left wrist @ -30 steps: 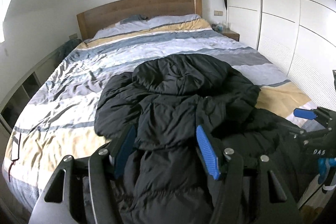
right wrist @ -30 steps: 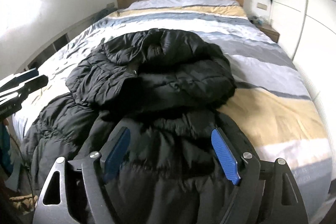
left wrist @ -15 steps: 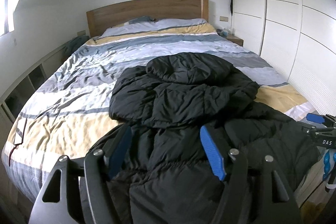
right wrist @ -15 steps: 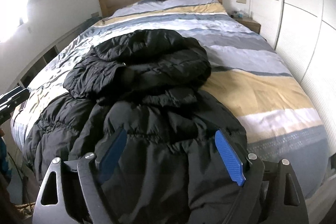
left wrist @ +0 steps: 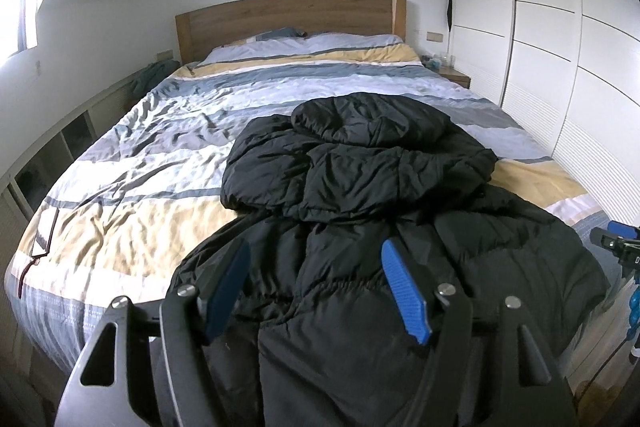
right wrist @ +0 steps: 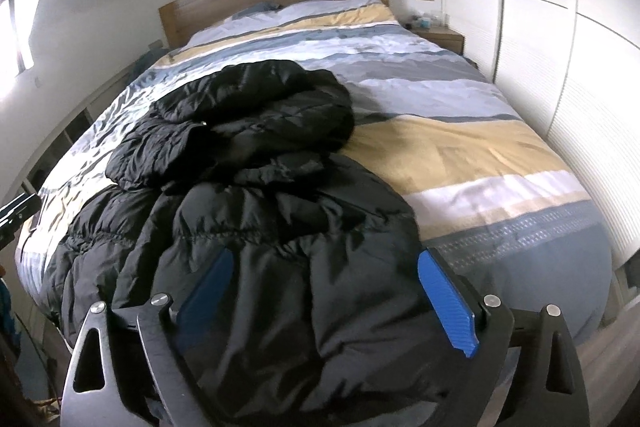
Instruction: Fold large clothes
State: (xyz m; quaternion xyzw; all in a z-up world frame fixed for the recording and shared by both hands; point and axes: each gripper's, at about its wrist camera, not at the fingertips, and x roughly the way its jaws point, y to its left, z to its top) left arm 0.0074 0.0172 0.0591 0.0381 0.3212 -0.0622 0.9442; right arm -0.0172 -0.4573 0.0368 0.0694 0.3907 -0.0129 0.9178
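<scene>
The left gripper (left wrist: 316, 287) points forward and downward, its two black fingers spread apart, blue pads (left wrist: 404, 291) facing each other across a moderate gap. Dark padded fabric lies under and between them, but the pads do not seem to press on it, though the dark cloth makes that hard to judge. The right gripper (right wrist: 326, 301) also tilts downward and its jaws are opening, standing wider than the left pair, fabric below the gap and no pad squeezing it. Its tips show at the far right edge of the left wrist view.
</scene>
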